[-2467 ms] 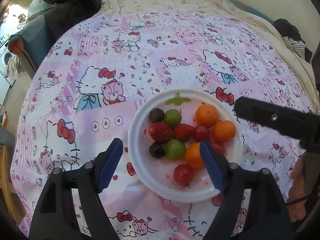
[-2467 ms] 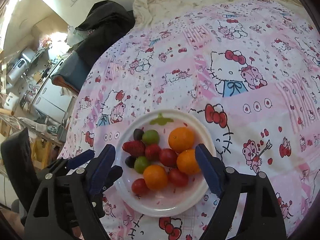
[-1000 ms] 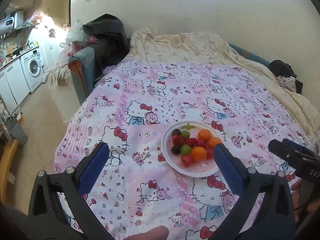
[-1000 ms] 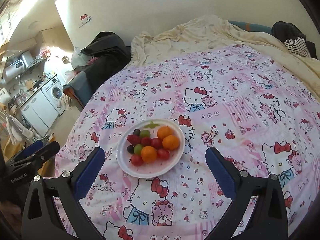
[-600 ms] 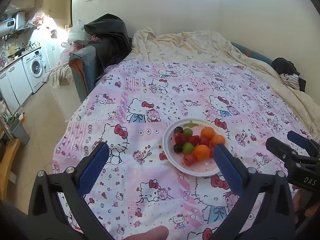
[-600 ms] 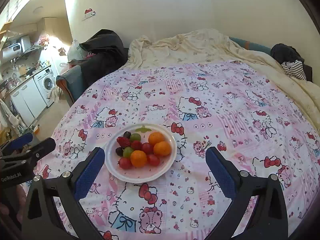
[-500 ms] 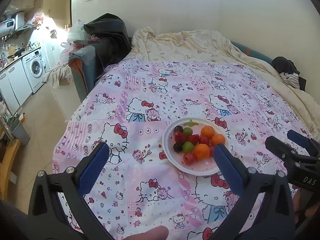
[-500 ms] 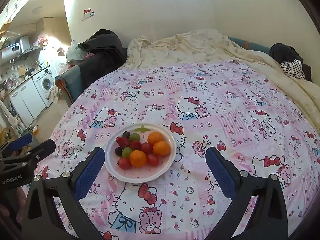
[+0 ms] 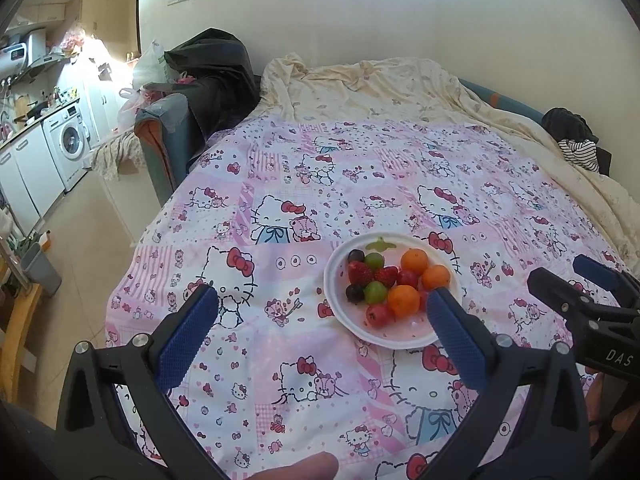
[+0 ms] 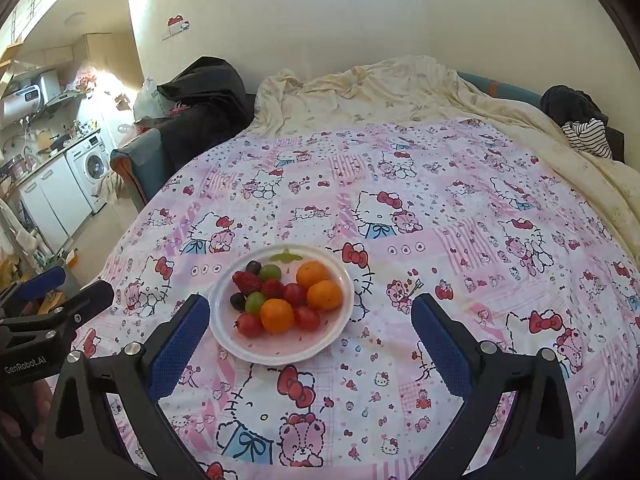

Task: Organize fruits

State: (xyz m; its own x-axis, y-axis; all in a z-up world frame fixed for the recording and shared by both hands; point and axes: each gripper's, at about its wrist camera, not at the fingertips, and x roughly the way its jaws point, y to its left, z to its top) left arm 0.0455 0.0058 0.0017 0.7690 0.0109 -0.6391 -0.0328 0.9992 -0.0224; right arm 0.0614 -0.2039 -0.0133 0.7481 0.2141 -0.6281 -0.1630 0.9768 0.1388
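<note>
Both grippers empty above the bed, fruit sorted on the plate.

I hold the left gripper (image 9: 322,314) and right gripper (image 10: 310,318) spread wide, nothing between the fingers, both well above the plate (image 10: 240,346). The plate sits on the pink sheet (image 10: 440,240) near the bed's near edge, with oranges (image 10: 277,315), strawberries (image 10: 246,281), tomatoes (image 10: 307,317) and grapes (image 10: 256,302) grouped by kind. My worry is the soft bedding: if I come down and press the rim, I judge the plate could tip and the round fruit roll together or off onto the sheet.
</note>
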